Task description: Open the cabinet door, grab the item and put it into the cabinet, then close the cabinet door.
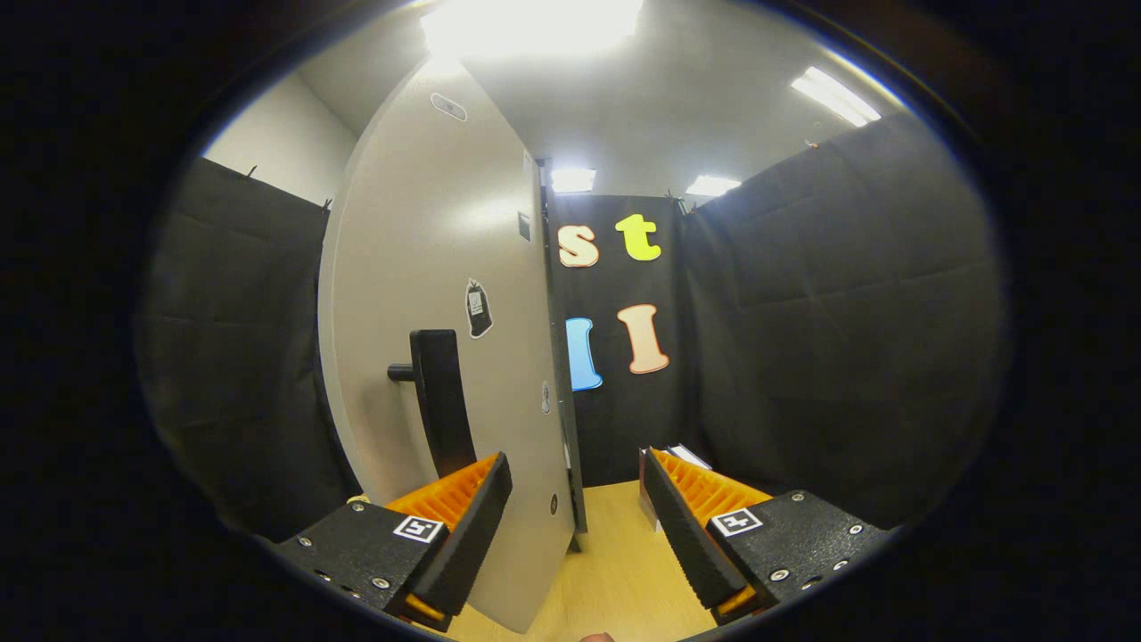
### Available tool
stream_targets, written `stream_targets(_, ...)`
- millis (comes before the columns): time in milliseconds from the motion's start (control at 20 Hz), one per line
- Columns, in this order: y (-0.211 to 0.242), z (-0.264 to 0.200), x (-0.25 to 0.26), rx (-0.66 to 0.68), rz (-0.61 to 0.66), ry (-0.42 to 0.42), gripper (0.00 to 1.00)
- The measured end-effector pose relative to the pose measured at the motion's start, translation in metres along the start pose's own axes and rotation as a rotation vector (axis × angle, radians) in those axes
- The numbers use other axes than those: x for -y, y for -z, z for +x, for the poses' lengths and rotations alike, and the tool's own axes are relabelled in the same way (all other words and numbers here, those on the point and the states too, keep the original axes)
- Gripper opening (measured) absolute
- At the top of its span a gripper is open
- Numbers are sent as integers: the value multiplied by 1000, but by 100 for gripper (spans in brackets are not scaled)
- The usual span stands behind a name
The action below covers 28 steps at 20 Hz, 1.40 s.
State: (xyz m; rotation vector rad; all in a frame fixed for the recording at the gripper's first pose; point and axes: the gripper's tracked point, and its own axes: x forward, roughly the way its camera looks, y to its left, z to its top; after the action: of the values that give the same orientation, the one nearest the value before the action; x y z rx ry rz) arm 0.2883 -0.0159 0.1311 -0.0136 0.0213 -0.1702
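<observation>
**Inspector A:** State of the gripper (578, 526)?

**Inspector B:** Fingers spread wide, nothing between them but bare wooden tabletop (615, 571). Black pads face inward, with orange ribbed backing behind each.

**Inspector A:** The cabinet?

**Inspector B:** A pale grey cabinet door (437, 294) stands upright just ahead of the left finger, its free edge roughly in line with the gap between the fingers. A black bar handle (441, 401) is mounted on its face, directly beyond the left fingertip. Small stickers mark the panel. I cannot tell from this angle whether the door is fully closed, and the cabinet interior and its contents are hidden.

**Inspector A:** The item to be stowed?

**Inspector B:** A small boxlike object (686, 456) with a pale top sits on the table just behind the right fingertip, mostly hidden by it. I cannot identify it further.
</observation>
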Motion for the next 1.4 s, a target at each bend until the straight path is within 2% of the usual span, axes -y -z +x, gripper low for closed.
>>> stream_targets(200,5,12,-39,-19,11,-70,93)
stream_targets(850,15,62,-142,-35,75,-201,94)
stream_targets(1400,21,123,-210,-40,61,-202,95)
